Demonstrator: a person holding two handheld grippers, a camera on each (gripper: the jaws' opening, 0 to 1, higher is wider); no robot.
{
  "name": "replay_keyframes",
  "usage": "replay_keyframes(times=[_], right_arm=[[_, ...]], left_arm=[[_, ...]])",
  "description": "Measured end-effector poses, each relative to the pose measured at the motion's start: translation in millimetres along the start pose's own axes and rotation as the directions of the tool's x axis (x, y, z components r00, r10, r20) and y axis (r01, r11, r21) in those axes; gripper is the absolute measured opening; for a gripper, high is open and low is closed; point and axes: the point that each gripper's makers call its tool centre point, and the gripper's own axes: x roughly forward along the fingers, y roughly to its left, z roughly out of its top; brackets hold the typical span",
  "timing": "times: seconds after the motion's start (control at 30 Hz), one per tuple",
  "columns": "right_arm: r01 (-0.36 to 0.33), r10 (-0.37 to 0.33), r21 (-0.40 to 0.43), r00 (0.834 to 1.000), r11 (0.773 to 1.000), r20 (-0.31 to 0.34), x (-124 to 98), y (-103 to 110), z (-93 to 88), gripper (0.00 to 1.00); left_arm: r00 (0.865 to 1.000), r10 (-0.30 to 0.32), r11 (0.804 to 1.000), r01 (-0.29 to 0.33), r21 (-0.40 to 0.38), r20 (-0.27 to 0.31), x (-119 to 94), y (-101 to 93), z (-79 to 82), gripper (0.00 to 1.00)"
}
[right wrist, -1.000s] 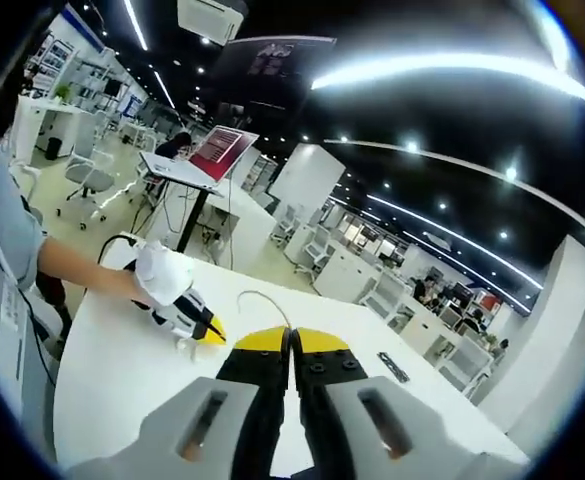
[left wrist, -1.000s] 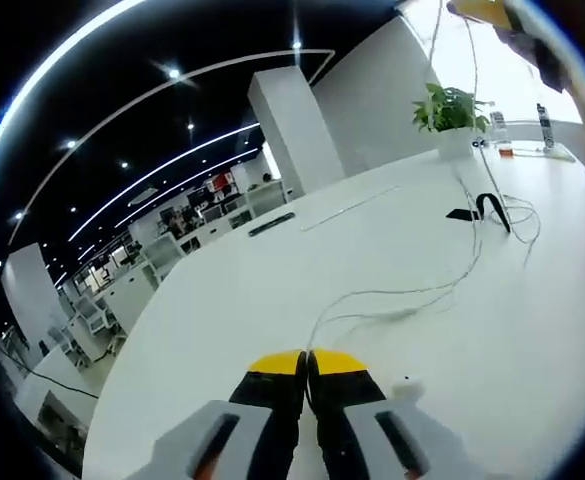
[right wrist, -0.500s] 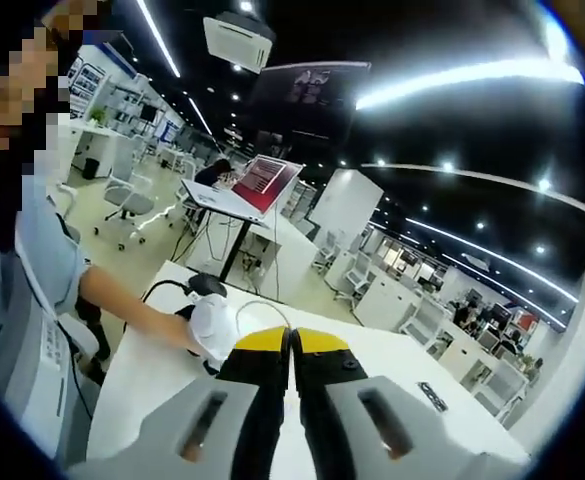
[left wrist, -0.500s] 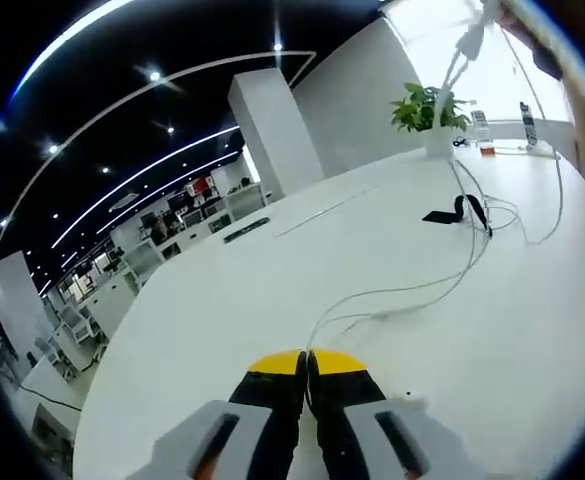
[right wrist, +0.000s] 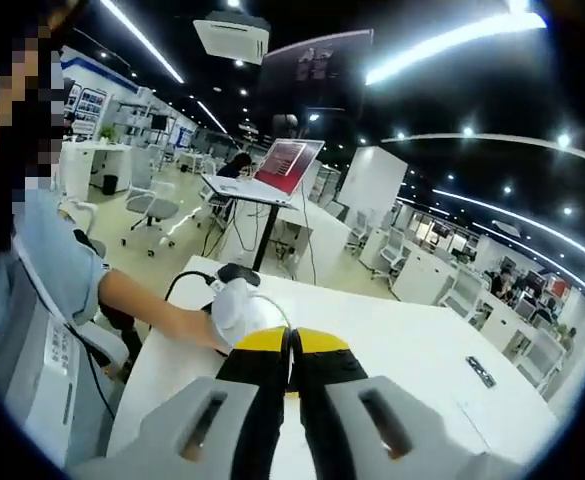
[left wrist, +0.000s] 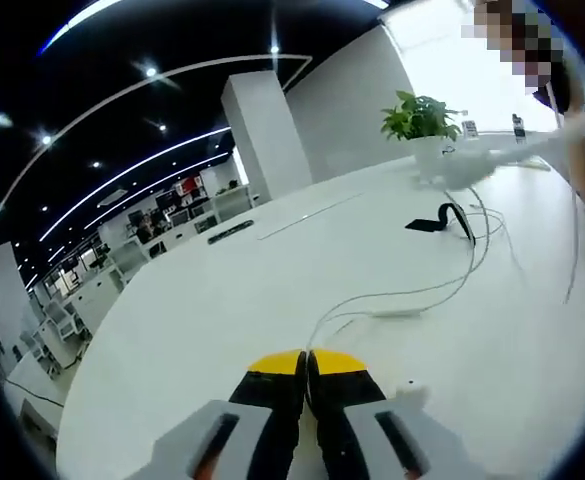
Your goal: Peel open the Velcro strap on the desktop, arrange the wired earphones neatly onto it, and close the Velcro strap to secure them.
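Note:
In the left gripper view my left gripper is shut low over the white table, and the thin white earphone cable runs from its yellow tips away to the right. The black Velcro strap lies curled on the table beyond, with cable loops beside it. My right gripper shows as a white blur above the strap, a strand of cable hanging from it. In the right gripper view my right gripper is shut, and a white-gloved hand sits just behind its tips.
A potted plant stands at the table's far edge behind the strap. A black slot is set into the table. A person's arm reaches across the table corner. A stand with a red screen rises behind, with office desks beyond.
The right gripper has come down from high at the upper right to just above the strap, carrying the cable with it. The left gripper stays shut on the cable at the table.

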Motion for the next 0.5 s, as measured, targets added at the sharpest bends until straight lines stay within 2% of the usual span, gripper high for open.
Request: replay_keyframes(times=[0.1,0.23,0.33,0.5], right_arm=[[0.008,-0.008,0.005,0.997,1.000,-0.081,3,-1,-31.3,0.04],[0.011,-0.003,0.052,0.989,0.999,-0.146,1,-2,-63.2,0.04],[0.037,-0.029,0.045,0.983,0.998,-0.180,-3,-8,-76.5,0.04],[0.079,-0.072,0.025,0.973,0.997,-0.219,-11,-19,-87.7,0.04]], left_arm=[[1.000,0.000,1.000,0.000,-0.009,-0.004,0,1.6,-2.1,0.06],[1.000,-0.001,1.000,0.001,-0.013,-0.006,-1,1.4,-3.1,0.06],[1.000,-0.005,1.000,0.005,-0.014,-0.009,-1,0.4,-4.3,0.06],[1.000,-0.026,0.999,0.026,-0.039,0.001,-3,-0.5,-3.6,0.06]])
